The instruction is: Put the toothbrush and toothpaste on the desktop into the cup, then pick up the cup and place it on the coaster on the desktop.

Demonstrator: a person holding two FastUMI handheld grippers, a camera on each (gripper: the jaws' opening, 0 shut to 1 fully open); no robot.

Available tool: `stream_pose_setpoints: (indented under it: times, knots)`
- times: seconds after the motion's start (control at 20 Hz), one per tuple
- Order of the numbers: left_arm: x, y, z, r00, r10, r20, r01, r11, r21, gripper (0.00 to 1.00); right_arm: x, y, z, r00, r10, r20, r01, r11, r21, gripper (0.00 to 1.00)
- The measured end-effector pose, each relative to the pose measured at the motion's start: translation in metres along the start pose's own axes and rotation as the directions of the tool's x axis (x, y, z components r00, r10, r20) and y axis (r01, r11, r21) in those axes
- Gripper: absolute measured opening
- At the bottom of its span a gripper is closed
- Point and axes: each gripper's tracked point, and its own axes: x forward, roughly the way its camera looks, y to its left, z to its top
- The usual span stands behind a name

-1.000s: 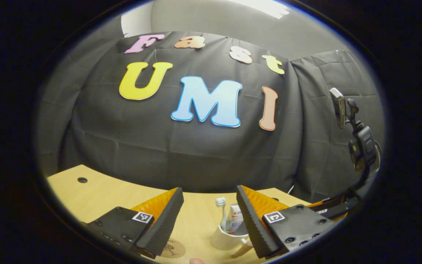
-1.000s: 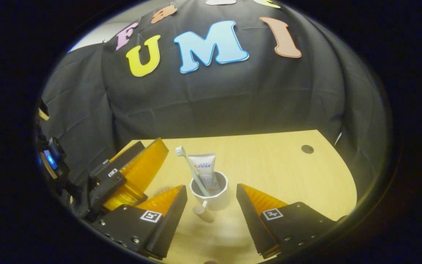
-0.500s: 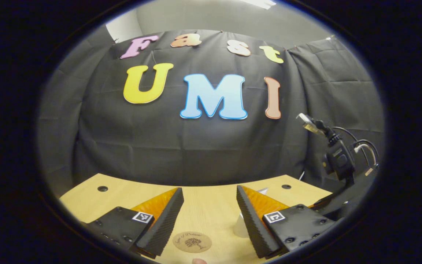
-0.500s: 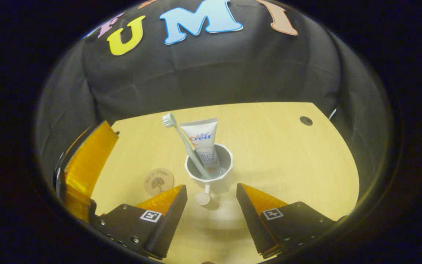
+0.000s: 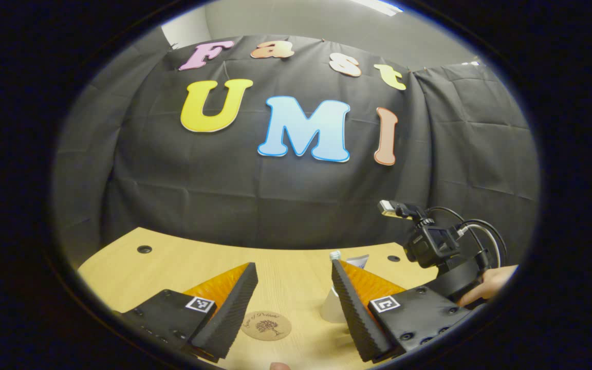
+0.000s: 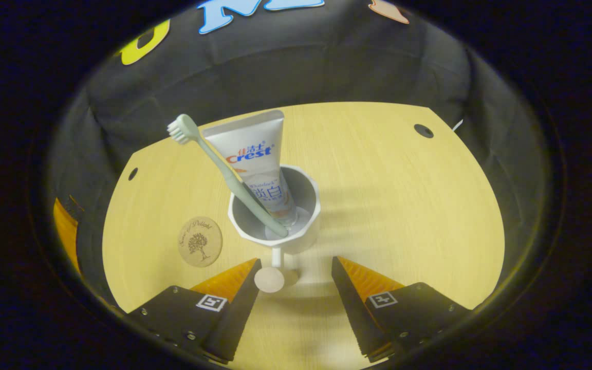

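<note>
Toothpaste point(image 6: 255, 159) reading "Crest" stands in cup point(image 6: 303, 234); both tools gape, empty.

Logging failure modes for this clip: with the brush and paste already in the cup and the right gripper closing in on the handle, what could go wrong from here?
1. The toothbrush and toothpaste lean far above the cup; a tilt during lifting might tip them out.
2. The right gripper is open around the thin handle; the cup may swing from such a narrow grip.
3. The coaster is small and lies beside the cup, so the cup could land partly off it.
</note>
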Motion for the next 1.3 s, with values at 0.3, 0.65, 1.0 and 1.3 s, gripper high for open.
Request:
stream_pose_setpoints:
  times: [0.3, 0.65, 1.0, 1.3]
  knots:
    - [-0.009, 0.017, -0.011, 0.999, 0.026, -0.030, -0.027, 0.999, -0.030, 0.94, 0.014, 0.006, 0.003, 0.998, -0.019, -0.054, 0.020, 1.000, 0.019, 0.84]
    - [-0.018, 0.033, -0.026, 0.996, 0.056, -0.066, -0.059, 0.997, -0.042, 0.94, 0.021, 0.009, 0.005, 0.995, -0.031, -0.092, 0.032, 0.999, 0.001, 0.55]
    - [-0.026, 0.043, -0.033, 0.993, 0.079, -0.086, -0.084, 0.995, -0.056, 0.94, 0.022, 0.007, 0.001, 0.992, -0.057, -0.115, 0.054, 0.998, -0.028, 0.23]
    - [-0.033, 0.047, -0.031, 0.992, 0.092, -0.087, -0.097, 0.994, -0.055, 0.94, 0.021, 0.007, 0.002, 0.994, -0.078, -0.077, 0.070, 0.992, -0.105, 0.27]
